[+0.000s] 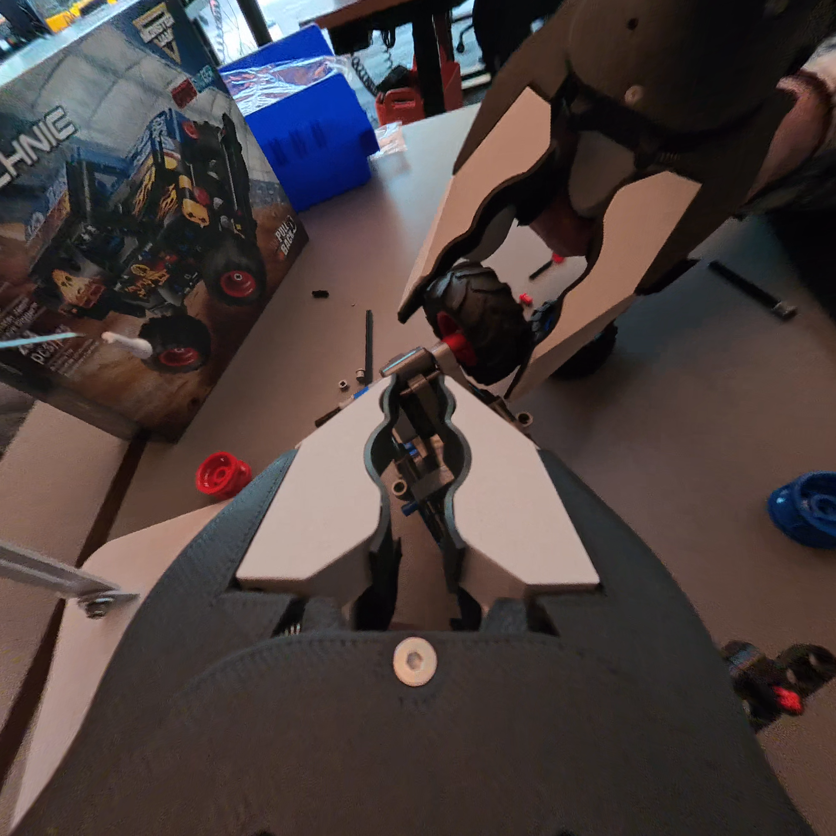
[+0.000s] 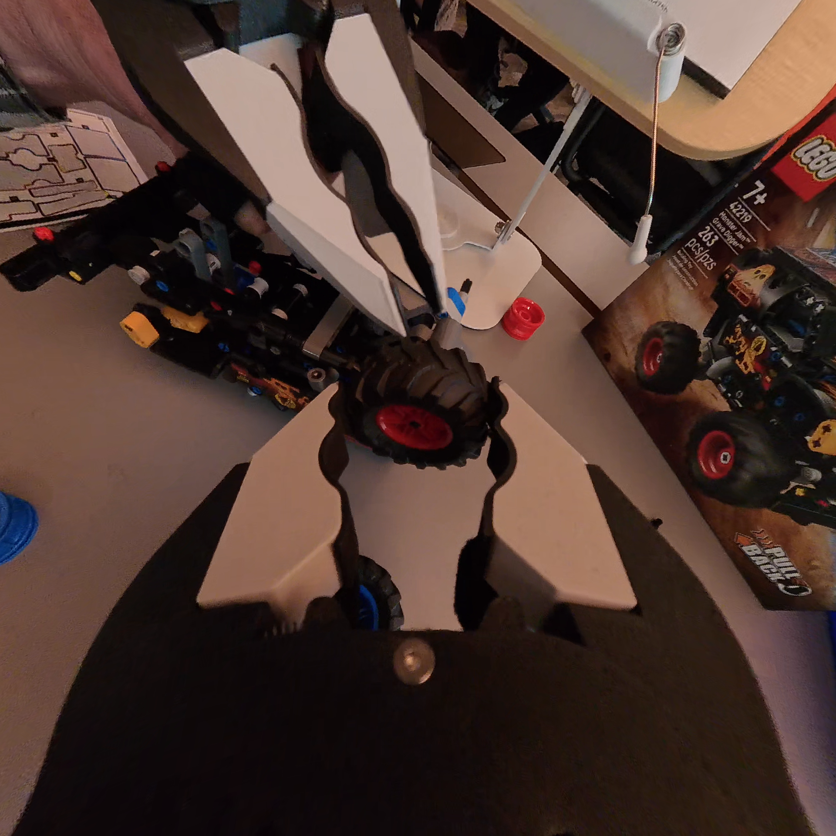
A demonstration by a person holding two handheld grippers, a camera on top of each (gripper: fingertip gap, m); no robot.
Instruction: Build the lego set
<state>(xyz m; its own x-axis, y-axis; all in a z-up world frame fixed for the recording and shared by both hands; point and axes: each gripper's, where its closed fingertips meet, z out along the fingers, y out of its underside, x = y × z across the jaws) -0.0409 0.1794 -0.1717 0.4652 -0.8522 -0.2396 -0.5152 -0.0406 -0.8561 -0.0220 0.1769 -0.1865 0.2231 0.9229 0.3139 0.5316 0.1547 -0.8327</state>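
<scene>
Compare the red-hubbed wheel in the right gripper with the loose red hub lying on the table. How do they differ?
The wheel wears a black treaded tyre; the loose red hub is bare. The wheel is gripped by the right gripper at the truck chassis; the hub lies free on the table. Both have red rims.

I note a blue bin (image 1: 312,135) at eleven o'clock, a red canister (image 1: 400,106) at twelve, beyond the grey table (image 1: 633,452).
</scene>
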